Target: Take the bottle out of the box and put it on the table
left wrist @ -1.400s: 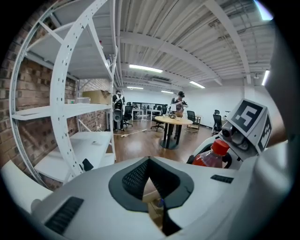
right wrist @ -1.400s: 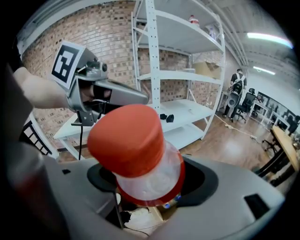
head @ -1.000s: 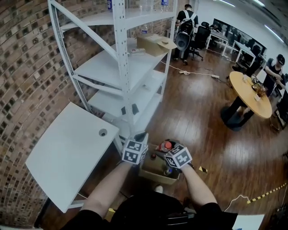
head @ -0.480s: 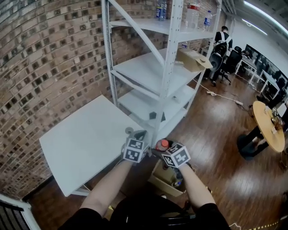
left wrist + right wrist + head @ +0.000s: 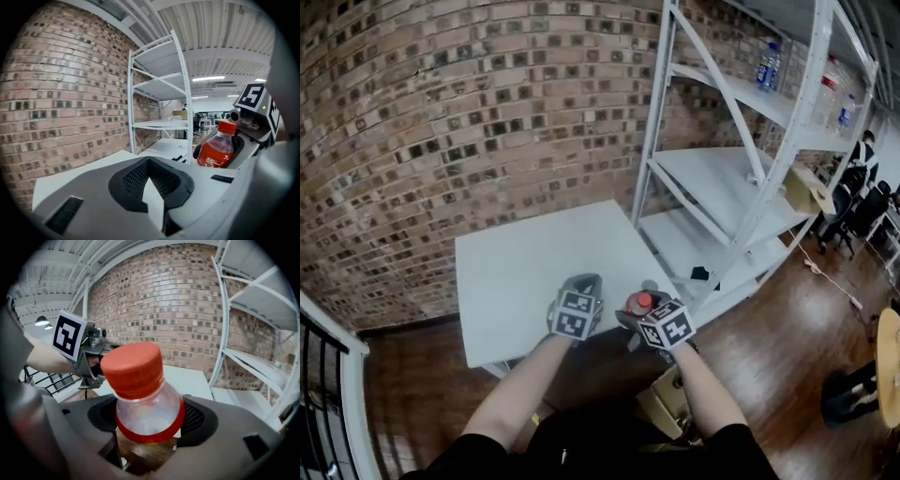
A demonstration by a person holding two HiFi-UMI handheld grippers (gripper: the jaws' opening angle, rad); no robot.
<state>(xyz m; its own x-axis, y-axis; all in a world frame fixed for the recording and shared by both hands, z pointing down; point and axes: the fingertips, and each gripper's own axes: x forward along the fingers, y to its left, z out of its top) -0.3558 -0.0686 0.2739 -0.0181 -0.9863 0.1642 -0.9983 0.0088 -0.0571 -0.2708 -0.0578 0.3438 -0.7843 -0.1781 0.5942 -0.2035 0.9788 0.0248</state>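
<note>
A clear bottle [image 5: 638, 303] with a red cap and red label, holding dark drink, stands upright between the jaws of my right gripper [image 5: 634, 317], which is shut on its body below the neck [image 5: 143, 394]. It hangs over the near edge of the white table [image 5: 516, 267]. My left gripper [image 5: 585, 282] is close on the bottle's left, shut with nothing in it [image 5: 151, 180]; from there the bottle [image 5: 217, 151] shows at the right. The cardboard box [image 5: 667, 405] sits on the floor, partly hidden by my right arm.
A white metal shelf rack [image 5: 741, 187] stands right of the table, with bottles on its top shelf and a carton further back. A brick wall [image 5: 487, 112] runs behind the table. A black railing [image 5: 323, 394] is at the far left. The floor is dark wood.
Both grippers swung left together, from above the box on the floor to the table's near edge. The bottle stayed in the right gripper throughout.
</note>
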